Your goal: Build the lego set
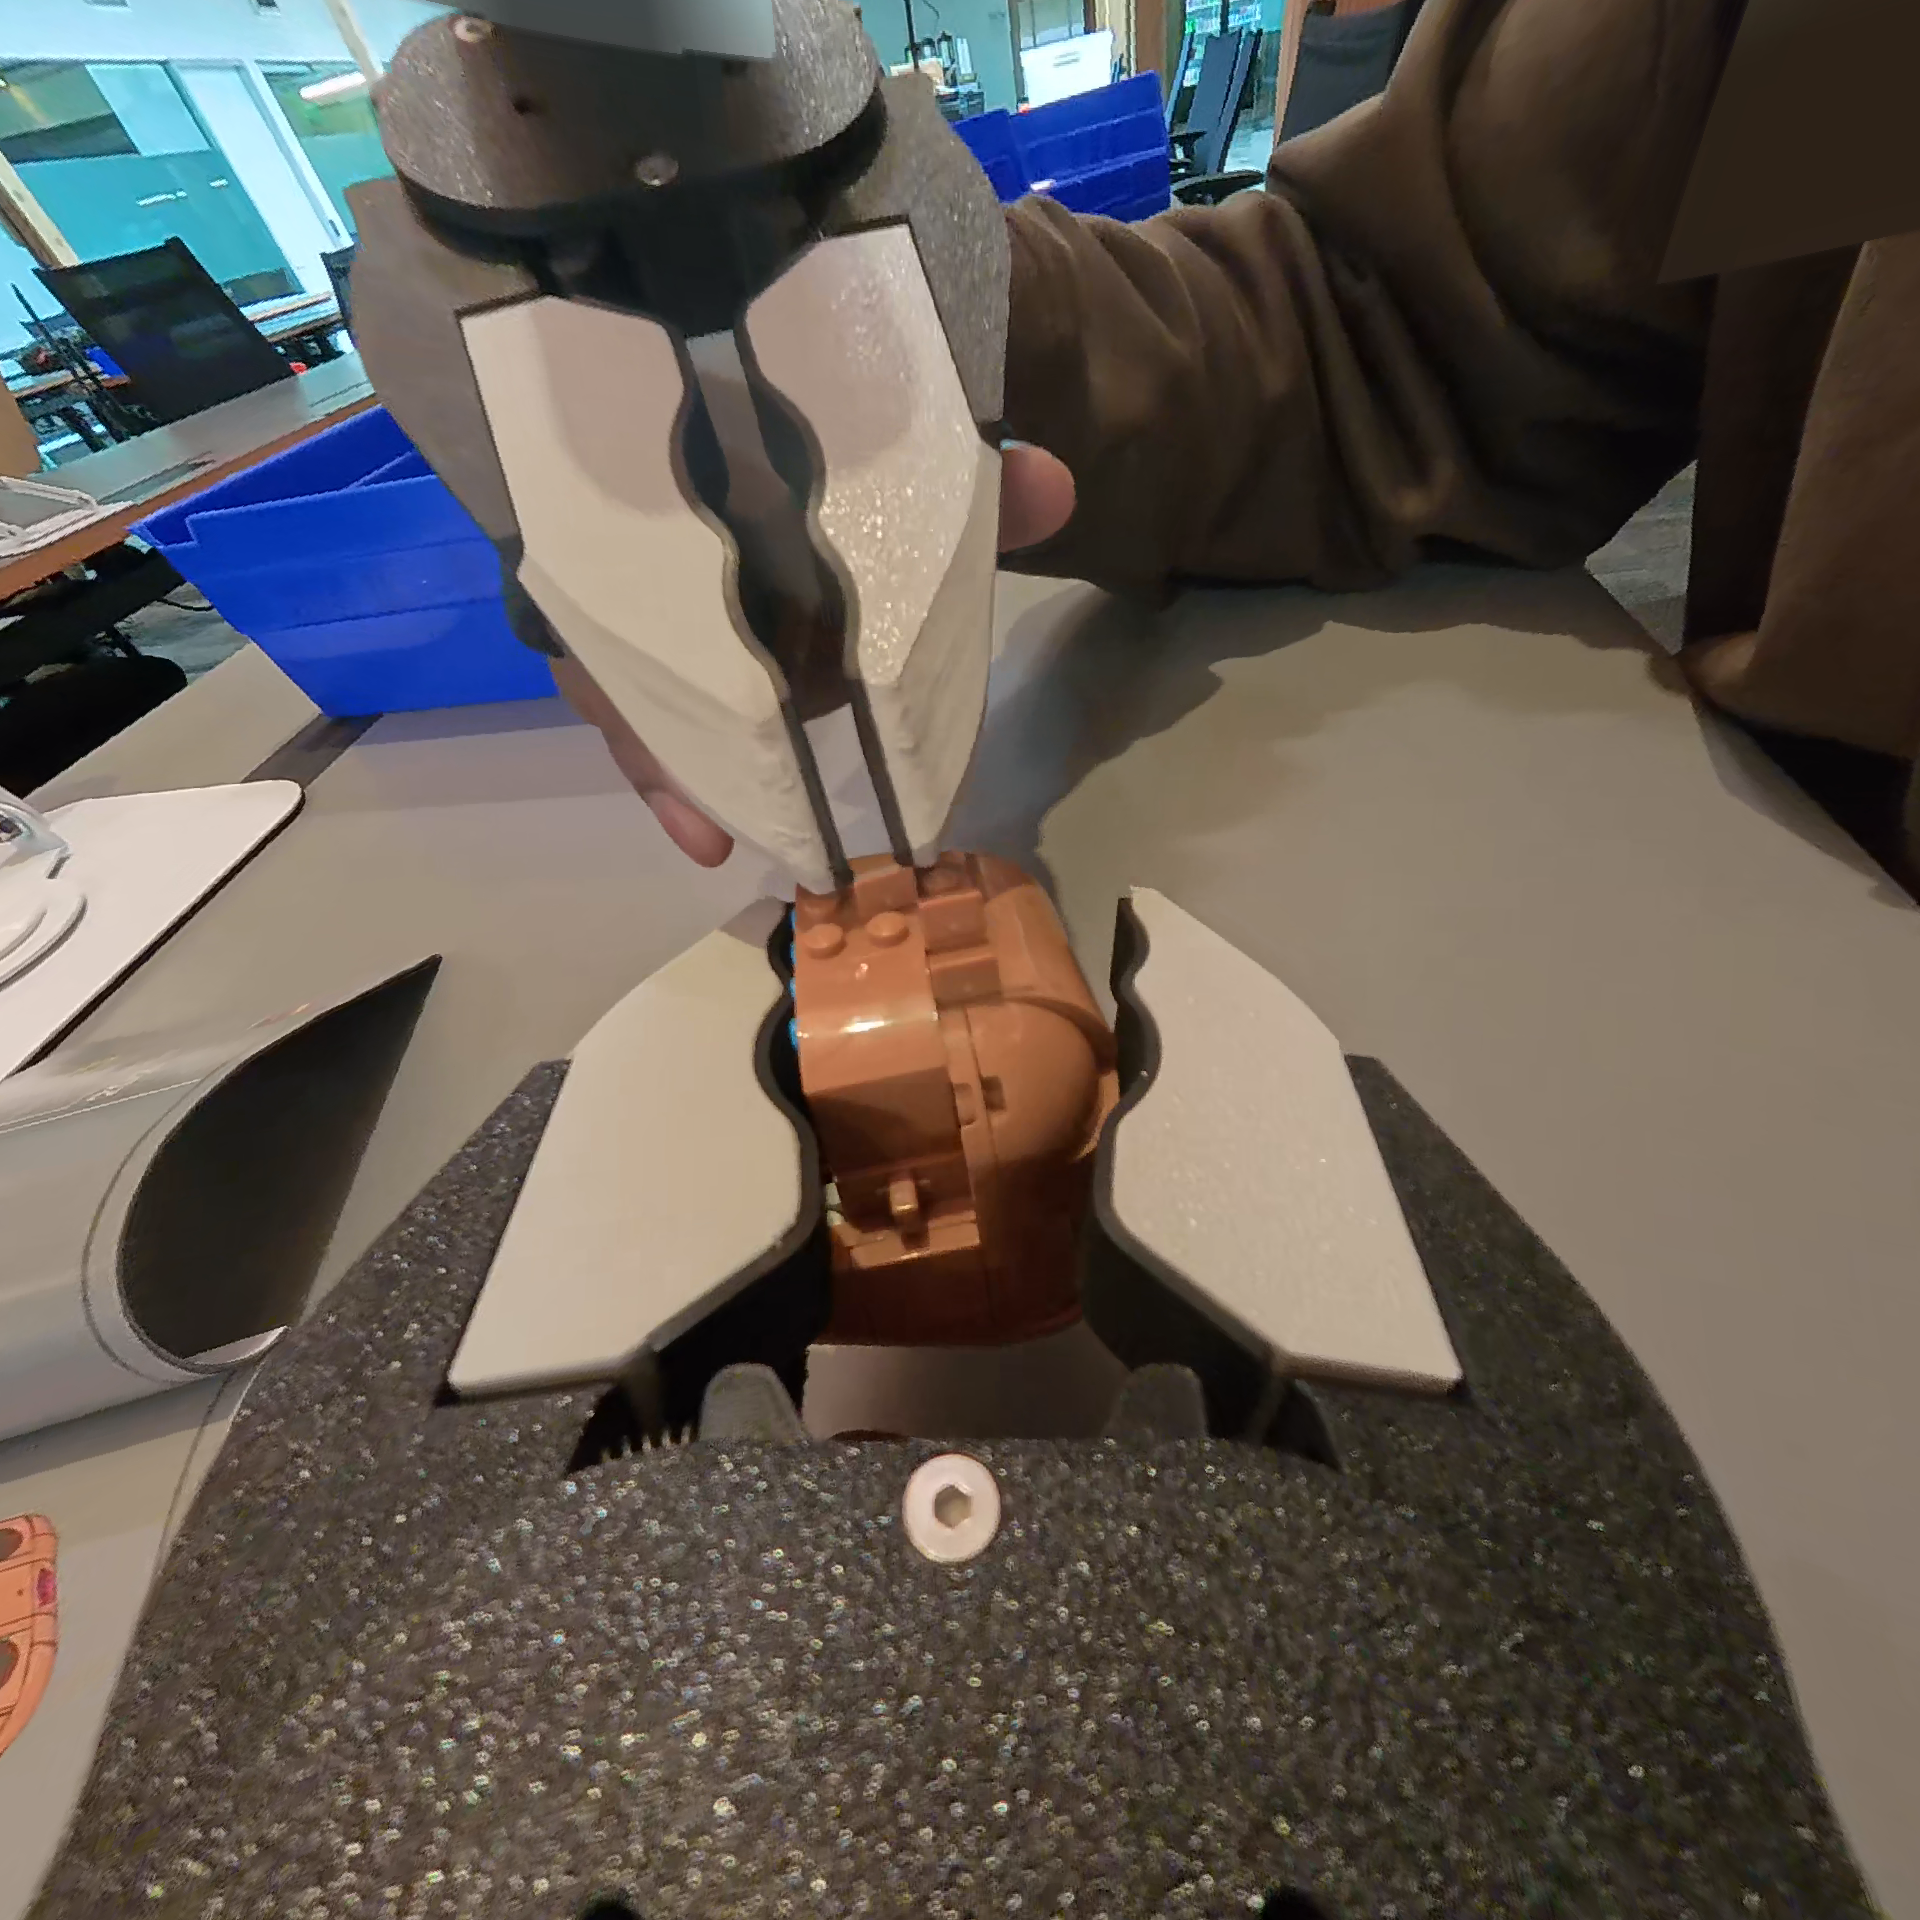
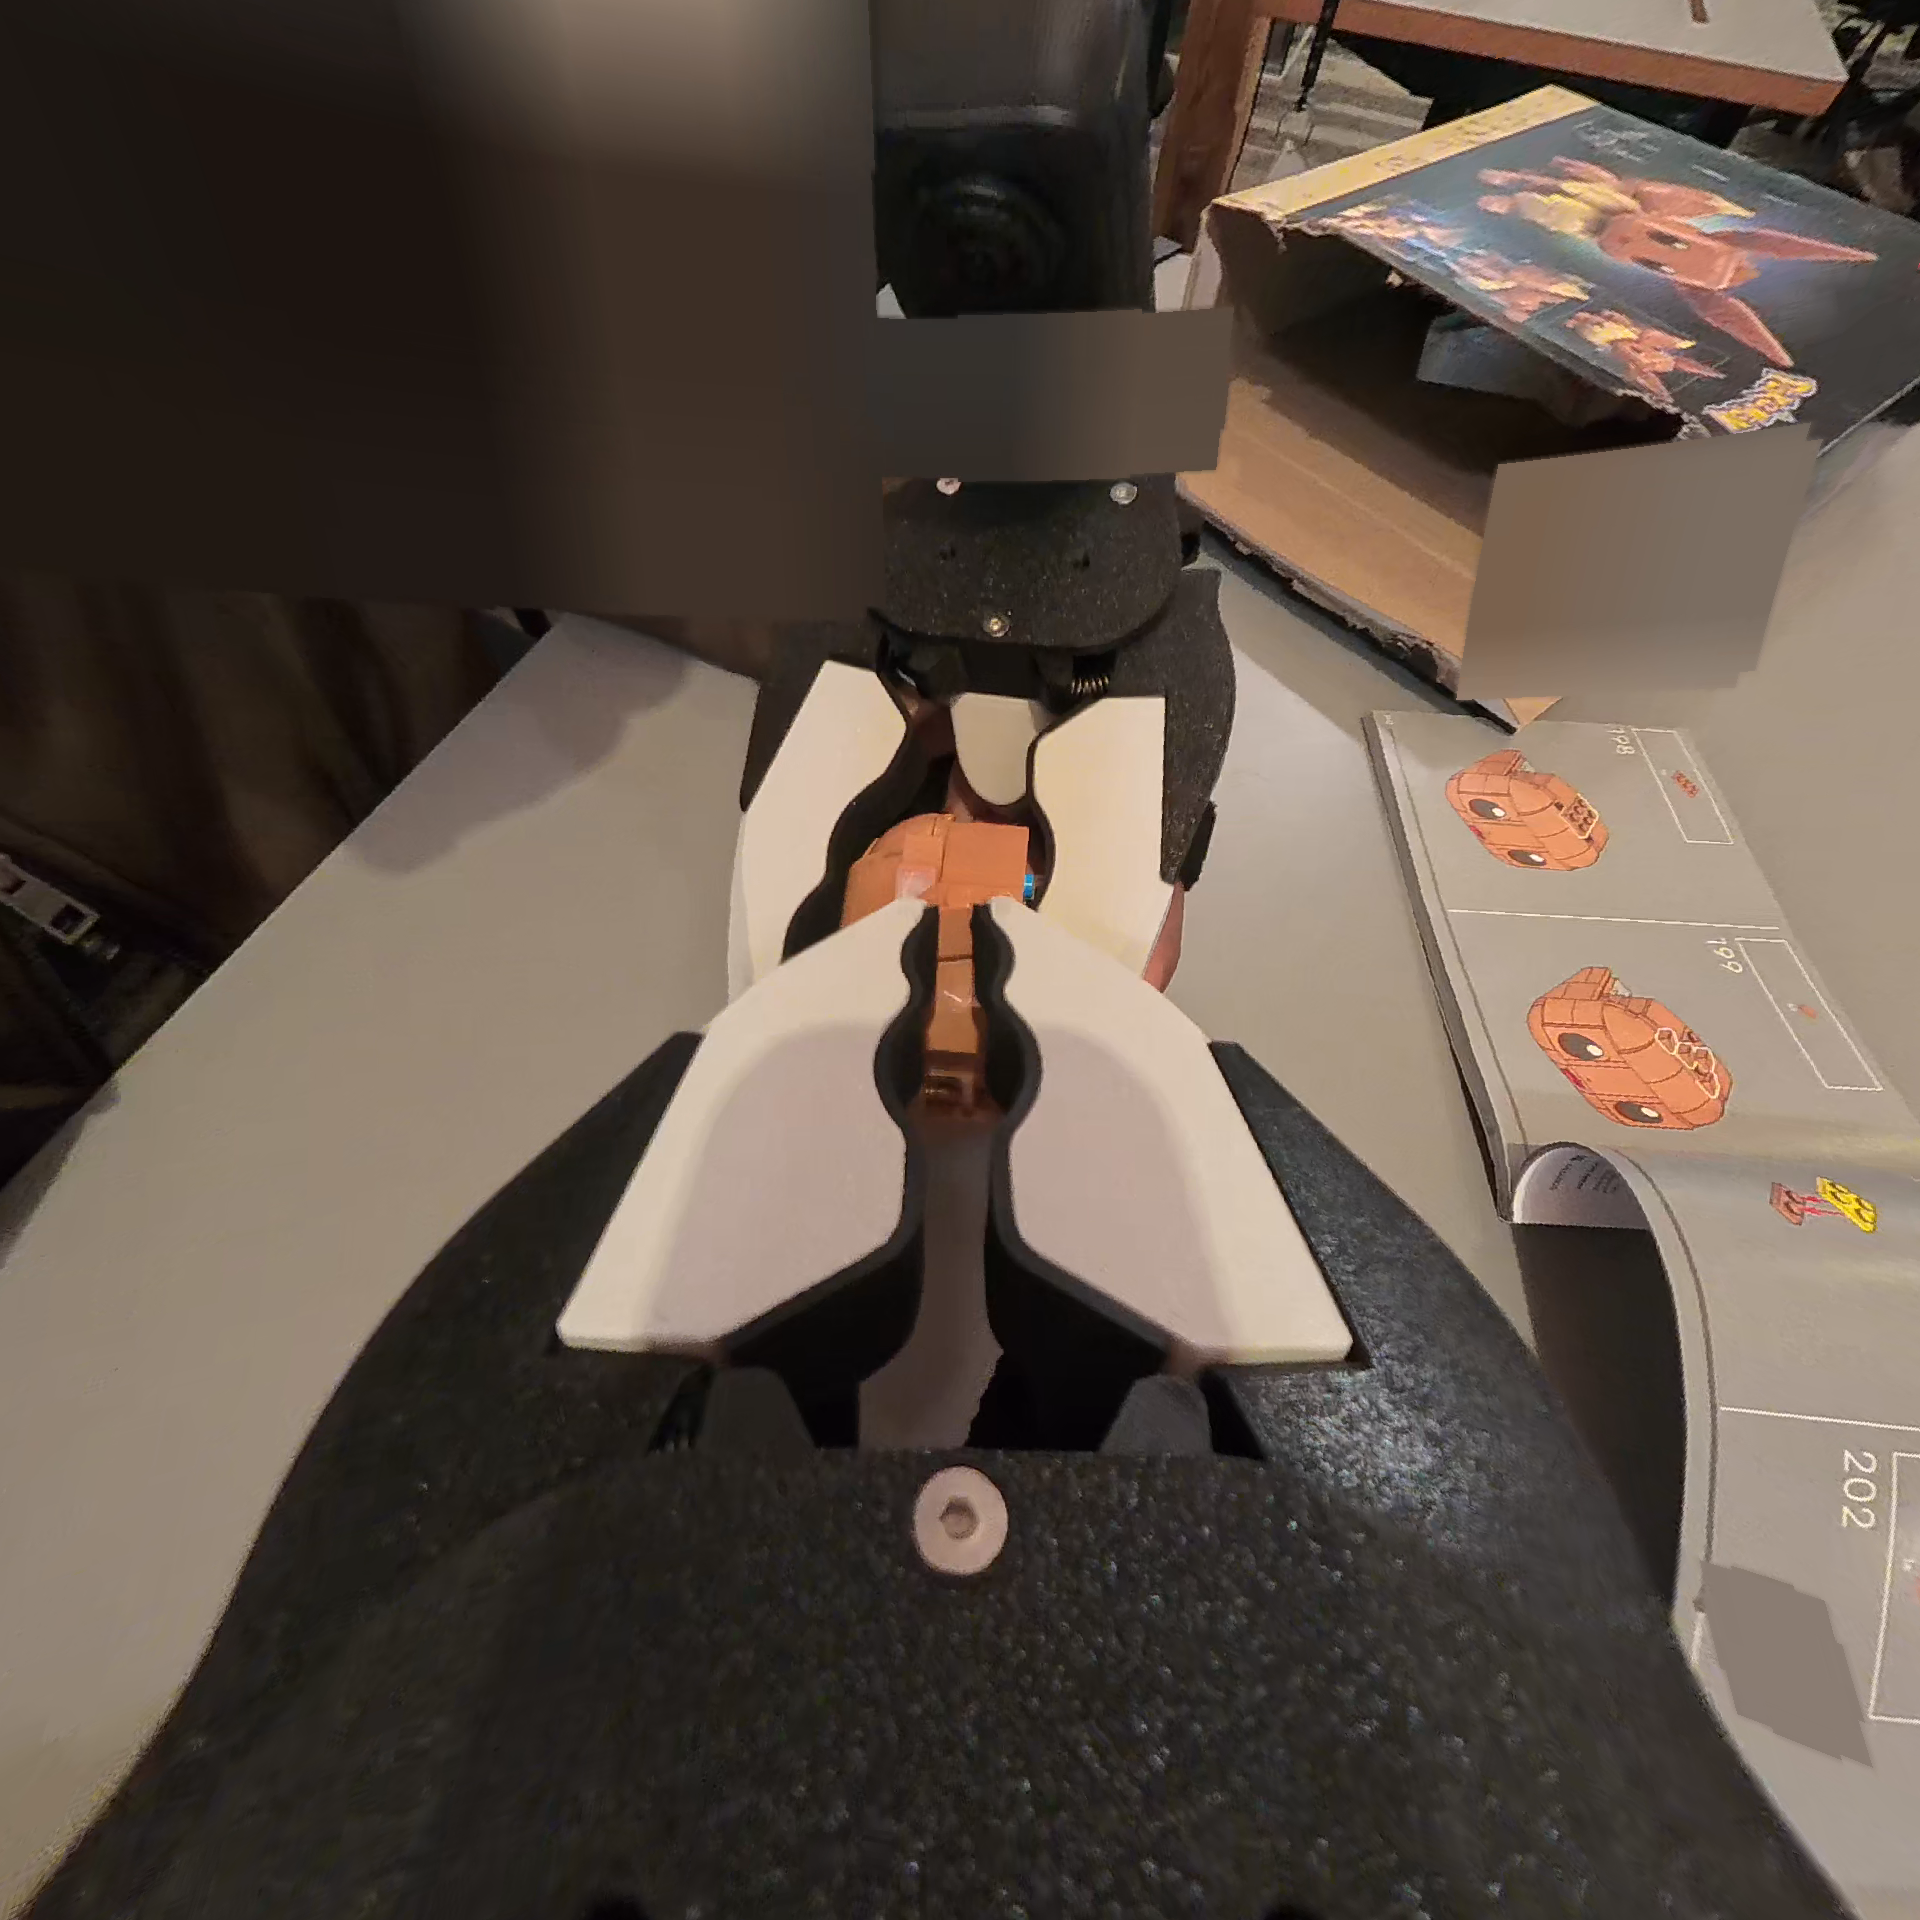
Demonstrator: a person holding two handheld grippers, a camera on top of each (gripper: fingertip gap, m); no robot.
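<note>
Lego assembly (image 1: pixel 945 1101), a brown rounded block with studs on top, sits pinched between the white fingers (image 1: pixel 644 1174) of the left gripper (image 1: pixel 940 935), above the grey table (image 1: pixel 1455 935). Beyond it the right gripper (image 1: pixel 878 873) points down at its studded top, its fingers nearly together and touching the studs. Only the left wrist view shows blue bins (image 1: pixel 343 582) and a brown sleeve (image 1: pixel 1351 364). Only the right wrist view shows the open instruction booklet (image 2: pixel 1621 935) and, farther, the torn set box (image 2: pixel 1558 270).
</note>
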